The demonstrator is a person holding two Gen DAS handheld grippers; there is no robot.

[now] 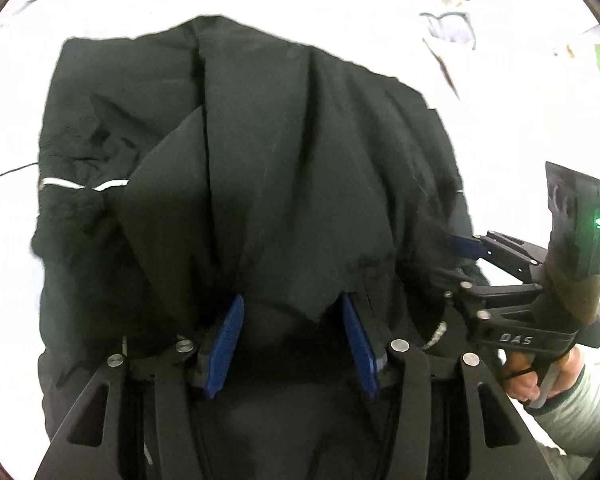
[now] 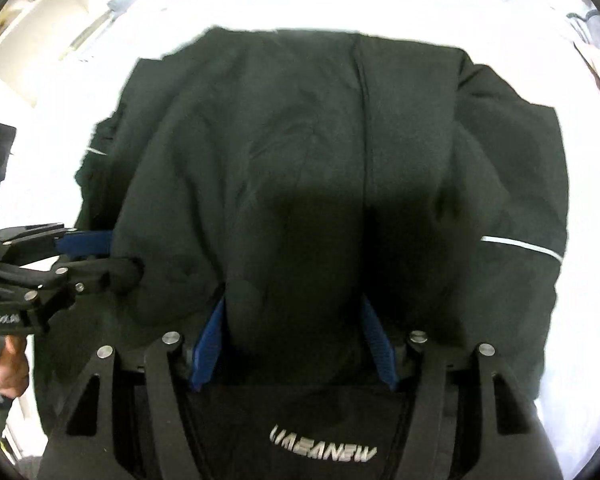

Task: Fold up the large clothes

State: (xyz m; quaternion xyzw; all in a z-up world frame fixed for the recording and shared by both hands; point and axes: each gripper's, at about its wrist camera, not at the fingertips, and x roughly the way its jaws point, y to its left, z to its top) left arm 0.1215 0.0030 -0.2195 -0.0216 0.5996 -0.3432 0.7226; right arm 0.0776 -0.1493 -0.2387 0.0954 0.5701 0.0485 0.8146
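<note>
A black jacket (image 1: 284, 128) with thin white stripes lies bunched and partly folded on a white sheet (image 1: 520, 128). My left gripper (image 1: 292, 300) points down at its near edge. The blue pads (image 1: 228, 344) stand apart, and a loose flap of cloth hangs between them without being pinched. To its right, my right gripper (image 1: 456, 260) reaches into the same edge. In the right wrist view the jacket (image 2: 320, 128) fills the middle. My right gripper (image 2: 293, 300) is open around a thick fold, and the left gripper (image 2: 116, 254) shows at the left. White lettering (image 2: 322, 438) shows on the cloth below.
More light-coloured clothes (image 1: 448, 24) lie at the far right of the sheet. A pale shelf unit (image 2: 40, 20) stands beyond the sheet's left side. A person's hand (image 1: 524, 384) holds the right gripper's handle, and another hand (image 2: 8, 364) holds the left one.
</note>
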